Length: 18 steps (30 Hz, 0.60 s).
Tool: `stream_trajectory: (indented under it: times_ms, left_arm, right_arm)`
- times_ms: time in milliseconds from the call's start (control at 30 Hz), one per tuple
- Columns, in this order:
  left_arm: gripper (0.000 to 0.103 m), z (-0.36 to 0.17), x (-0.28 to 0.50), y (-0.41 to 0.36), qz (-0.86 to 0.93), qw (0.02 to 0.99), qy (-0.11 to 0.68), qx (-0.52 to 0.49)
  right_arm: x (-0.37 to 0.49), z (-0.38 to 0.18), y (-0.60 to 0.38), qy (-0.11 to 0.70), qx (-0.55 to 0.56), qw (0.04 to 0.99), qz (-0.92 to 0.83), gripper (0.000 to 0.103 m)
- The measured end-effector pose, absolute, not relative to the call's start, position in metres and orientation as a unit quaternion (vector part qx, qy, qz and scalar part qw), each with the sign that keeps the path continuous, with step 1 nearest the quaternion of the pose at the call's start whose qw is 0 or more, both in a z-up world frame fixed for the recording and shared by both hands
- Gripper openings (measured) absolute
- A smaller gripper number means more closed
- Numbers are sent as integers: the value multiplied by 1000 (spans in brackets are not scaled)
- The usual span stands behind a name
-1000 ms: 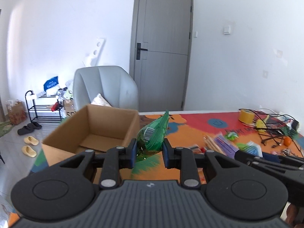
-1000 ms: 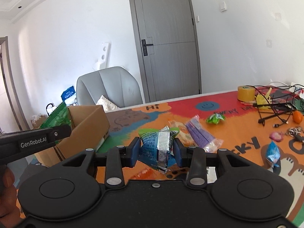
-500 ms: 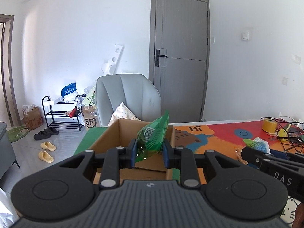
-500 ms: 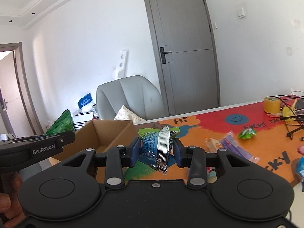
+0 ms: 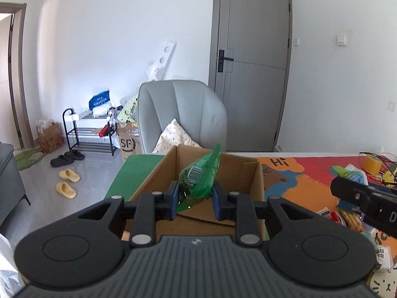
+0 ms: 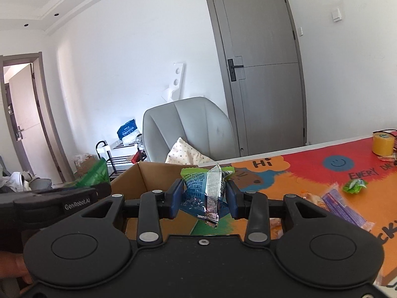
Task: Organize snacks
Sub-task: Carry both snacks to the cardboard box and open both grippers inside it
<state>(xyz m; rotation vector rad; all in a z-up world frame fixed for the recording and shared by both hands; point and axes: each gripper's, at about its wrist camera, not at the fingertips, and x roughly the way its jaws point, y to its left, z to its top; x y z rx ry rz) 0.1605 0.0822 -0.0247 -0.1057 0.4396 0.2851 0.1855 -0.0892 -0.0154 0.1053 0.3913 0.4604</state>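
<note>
My left gripper (image 5: 194, 200) is shut on a green snack bag (image 5: 198, 180) and holds it over the open cardboard box (image 5: 256, 186), which stands at the table's left end. My right gripper (image 6: 204, 202) is shut on a blue, green and silver snack packet (image 6: 207, 191) just right of the same box (image 6: 135, 182). The left gripper body with its green bag (image 6: 95, 176) shows at the left of the right wrist view. The right gripper's body (image 5: 364, 202) shows at the right edge of the left wrist view.
More snack packets (image 6: 354, 186) lie on the colourful table mat (image 6: 310, 173), with a yellow tape roll (image 6: 383, 144) and cables at the far right. A grey chair (image 5: 183, 114) stands behind the box. A shoe rack (image 5: 86, 134) and slippers are on the floor to the left.
Both grippers have moved left toward the box with their snacks. The left one now holds its green bag over the box opening; the right one has come up beside the box.
</note>
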Motion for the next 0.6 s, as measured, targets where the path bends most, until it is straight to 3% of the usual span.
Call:
stream_trajectory:
  times_ms: [233, 600]
  left_arm:
    - [34, -26, 168, 101, 157, 959, 227, -67]
    - [60, -13, 140, 115, 186, 957, 206, -84]
  right_arm:
    - [195, -17, -72, 200, 53, 948, 241, 38]
    - [207, -20, -43, 217, 65, 932, 283, 38]
